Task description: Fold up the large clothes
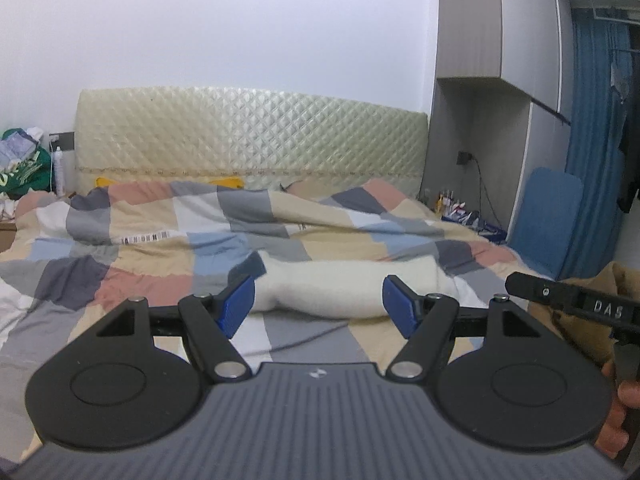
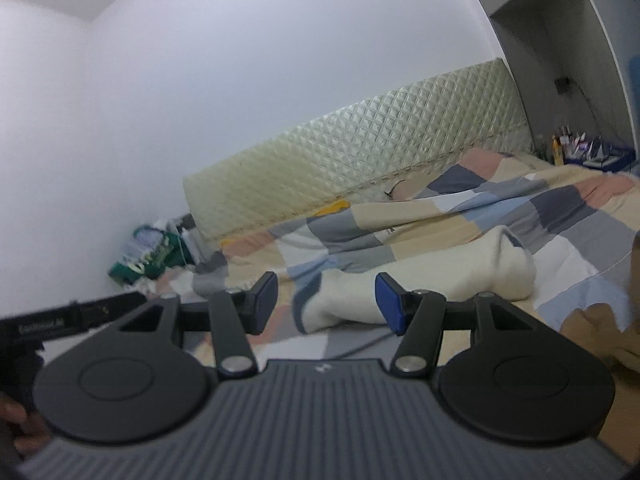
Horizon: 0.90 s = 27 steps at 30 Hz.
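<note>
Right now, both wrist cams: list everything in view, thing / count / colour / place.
cream garment: 1, cream-white, bunched on the quilt just ahead of both grippers
quilt: 1, checked in pink, grey, blue and beige, covering the bed
headboard: 1, pale quilted green-cream, against the white wall
yellow items: 2 patches, at the foot of the headboard
clutter pile: 1, green and white, left of the bed
bottles and small items: several, mixed colours, right of the bed
blue pad: 1, leaning by the blue curtain
tan fabric: 1, near right edge, identity unclear
left gripper: open, empty
right gripper: open, empty
</note>
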{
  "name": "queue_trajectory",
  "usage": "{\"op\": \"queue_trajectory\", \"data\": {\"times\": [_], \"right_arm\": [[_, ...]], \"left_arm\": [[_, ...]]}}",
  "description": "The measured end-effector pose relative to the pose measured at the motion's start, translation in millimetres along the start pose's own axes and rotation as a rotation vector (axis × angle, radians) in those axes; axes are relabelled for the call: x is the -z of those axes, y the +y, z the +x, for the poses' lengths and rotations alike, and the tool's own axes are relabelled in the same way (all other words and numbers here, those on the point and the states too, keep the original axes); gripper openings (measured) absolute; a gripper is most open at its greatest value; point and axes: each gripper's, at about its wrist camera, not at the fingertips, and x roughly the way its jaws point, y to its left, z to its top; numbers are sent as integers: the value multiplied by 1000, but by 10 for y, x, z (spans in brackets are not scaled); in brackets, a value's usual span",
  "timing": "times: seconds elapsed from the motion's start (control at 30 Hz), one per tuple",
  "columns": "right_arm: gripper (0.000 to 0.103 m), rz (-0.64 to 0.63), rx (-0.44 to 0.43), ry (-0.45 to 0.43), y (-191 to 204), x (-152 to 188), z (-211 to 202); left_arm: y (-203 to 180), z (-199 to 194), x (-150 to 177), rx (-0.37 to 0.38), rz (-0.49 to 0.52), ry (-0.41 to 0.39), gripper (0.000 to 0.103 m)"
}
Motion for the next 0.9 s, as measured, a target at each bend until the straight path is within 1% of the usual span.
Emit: {"op": "queue_trajectory", "data": {"times": [0.1,0.23,0.4,0.73,0.9], "right_arm": [[58,-43,45,4,17,156,11],[58,-86,78,7,27,323,25],[58,-129,109,29,37,473,67],[58,-151,145,57,16,594,122],[58,-148,169,82,-32,650,146]], "left_arm": [[-26,62,136,-7,11,6,75],[2,181,270,-13,12,17,75],[31,238,360,-22,21,20,75],[98,315,520,-58,-3,40,75],[160,380,592,-99,-17,56,75]]}}
